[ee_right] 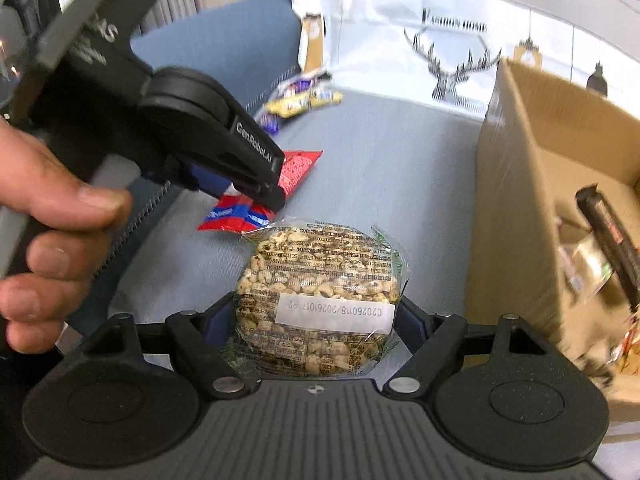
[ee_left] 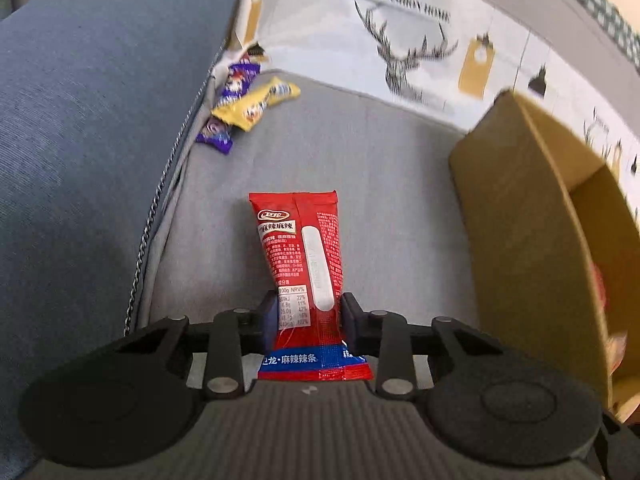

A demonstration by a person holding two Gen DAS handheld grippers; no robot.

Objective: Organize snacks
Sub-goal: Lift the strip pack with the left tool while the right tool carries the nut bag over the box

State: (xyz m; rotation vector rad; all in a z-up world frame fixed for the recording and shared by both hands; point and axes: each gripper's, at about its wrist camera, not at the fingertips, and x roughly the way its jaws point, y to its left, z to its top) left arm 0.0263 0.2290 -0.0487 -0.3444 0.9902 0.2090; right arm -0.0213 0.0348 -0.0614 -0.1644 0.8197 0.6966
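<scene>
Snacks in both tools — red packet [ee_left: 306, 280], puffed-grain pack [ee_right: 320, 300].

left gripper [ee_left: 306, 312] clamped, right gripper [ee_right: 316, 316] apparently gripping

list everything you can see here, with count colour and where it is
red snack packet: 1, red with a blue band, pinched between the left gripper's pads, above the grey cushion
puffed grain cake pack: 1, beige in clear wrap with a white label, between the right gripper's pads
small candy packets: several, purple and yellow, heaped at the far corner of the cushion
cardboard box: 1, brown, open, on the right, with snack packets inside
seat cushion: 1, light grey, under everything
blue backrest: 1, blue-grey, on the left
printed cloth: 1, white with a deer print, behind the cushion
left gripper: 1, black, shut on the red packet
right gripper: 1, black, holding the grain cake pack
hand: 1, gripping the left gripper's handle
</scene>
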